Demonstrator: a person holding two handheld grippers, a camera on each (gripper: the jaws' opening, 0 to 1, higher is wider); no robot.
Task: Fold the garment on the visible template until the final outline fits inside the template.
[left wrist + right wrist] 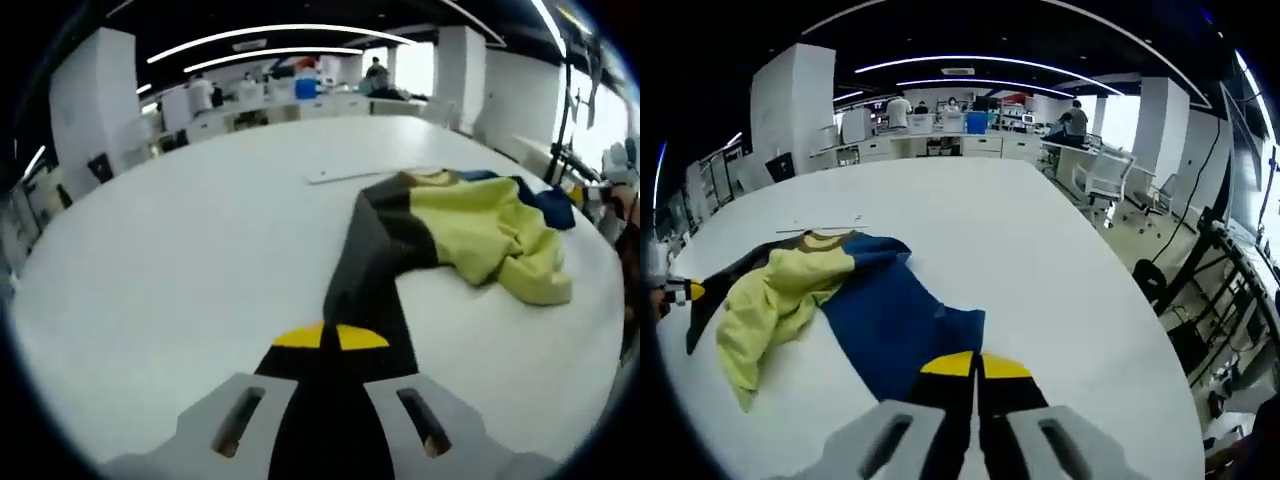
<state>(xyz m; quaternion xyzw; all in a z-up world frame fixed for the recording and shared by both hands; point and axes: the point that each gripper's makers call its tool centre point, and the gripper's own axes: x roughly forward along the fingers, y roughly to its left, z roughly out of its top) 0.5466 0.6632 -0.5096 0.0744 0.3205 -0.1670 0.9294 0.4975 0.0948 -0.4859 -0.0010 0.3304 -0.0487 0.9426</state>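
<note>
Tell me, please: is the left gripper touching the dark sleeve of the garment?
Touching. In the left gripper view, the left gripper is closed on the dark sleeve, which runs up from its yellow tips with no gap.

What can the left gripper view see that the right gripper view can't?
Left gripper view: the left gripper shut on the garment's dark grey sleeve, and a thin white strip lying on the table beyond the garment.

Right gripper view: the right gripper shut on the blue part, plus white chairs and a black frame beside the table.

Both: the crumpled garment with its yellow middle on the white table, and people at counters far behind.
</note>
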